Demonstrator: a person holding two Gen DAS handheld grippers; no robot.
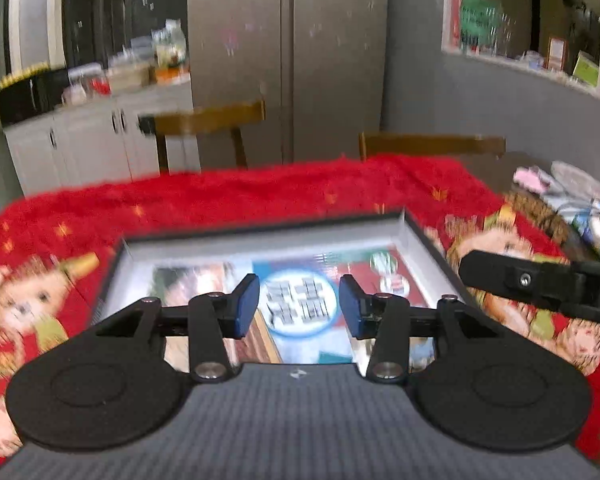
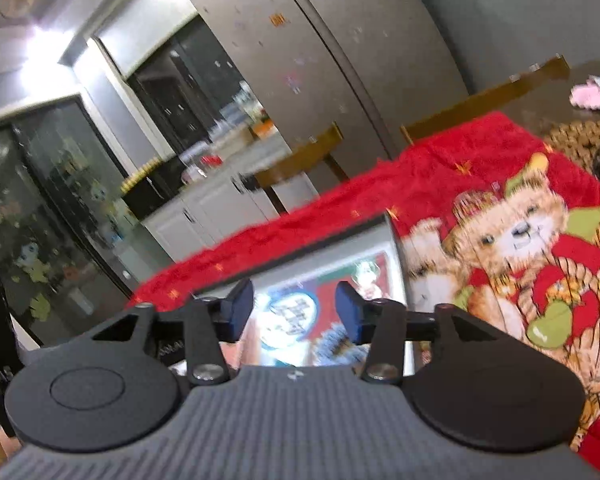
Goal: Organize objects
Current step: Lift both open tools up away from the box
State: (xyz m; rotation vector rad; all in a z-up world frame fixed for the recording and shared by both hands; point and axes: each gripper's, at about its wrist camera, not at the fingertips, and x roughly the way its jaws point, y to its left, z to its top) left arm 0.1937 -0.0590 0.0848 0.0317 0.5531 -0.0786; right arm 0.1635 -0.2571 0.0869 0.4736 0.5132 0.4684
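both the left tongs (image 1: 298, 304) and the right tongs (image 2: 294, 309) hover spread and empty just above the open box (image 1: 414, 226), where printed booklets (image 1: 300, 296) already lie flat beneath them, so packing looks largely done, lid unseen.

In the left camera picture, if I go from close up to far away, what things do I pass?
Left gripper → open box with colourful booklets → red teddy-bear blanket → wooden chairs → big silver fridge.
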